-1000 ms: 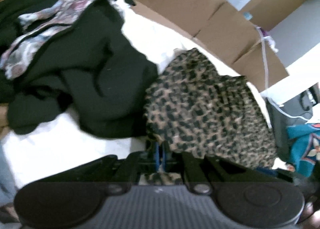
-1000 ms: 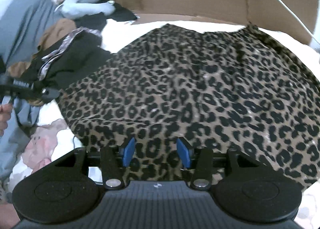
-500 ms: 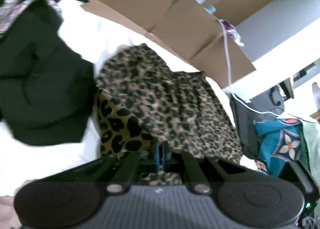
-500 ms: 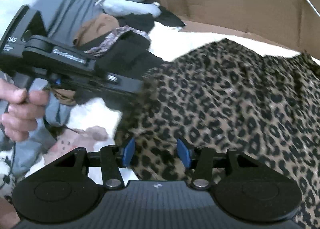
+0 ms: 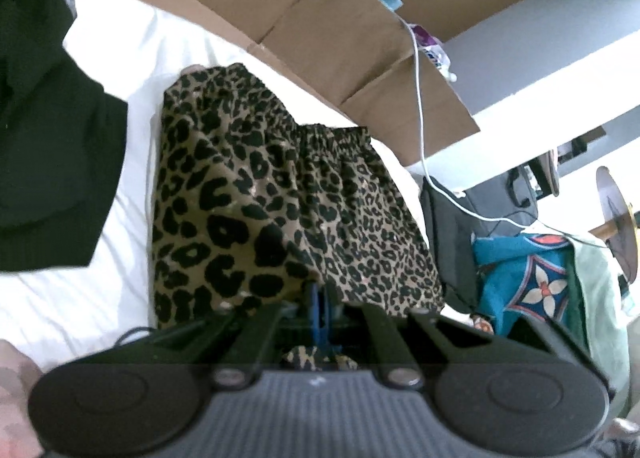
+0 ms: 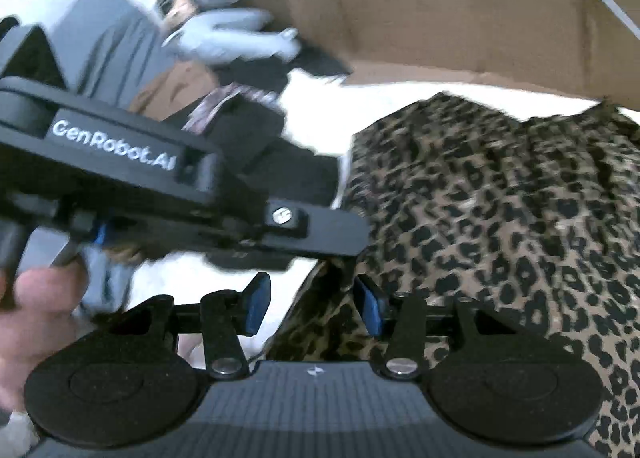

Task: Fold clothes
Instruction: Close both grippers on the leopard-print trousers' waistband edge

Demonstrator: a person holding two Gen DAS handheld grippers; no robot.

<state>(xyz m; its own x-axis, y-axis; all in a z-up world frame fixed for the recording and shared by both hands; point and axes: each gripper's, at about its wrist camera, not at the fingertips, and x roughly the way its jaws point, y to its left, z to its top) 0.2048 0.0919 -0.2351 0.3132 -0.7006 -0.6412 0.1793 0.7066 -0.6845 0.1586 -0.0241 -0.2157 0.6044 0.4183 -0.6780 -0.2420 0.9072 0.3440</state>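
One leopard-print skirt (image 5: 256,194) lay on one white sheet (image 5: 120,242), and it was the only patterned piece of that kind in either view. Beside it were one black garment (image 5: 48,146) and one floral-trimmed piece (image 6: 224,106) on the pile, with one brown garment (image 6: 176,86) and one pale grey item (image 6: 228,38) further back. There were two grippers, the left gripper (image 5: 320,306) and the right gripper (image 6: 312,302), one hand (image 6: 36,298), one cardboard wall (image 5: 320,30), one white cable (image 5: 420,98) and one teal patterned cloth (image 5: 528,278).
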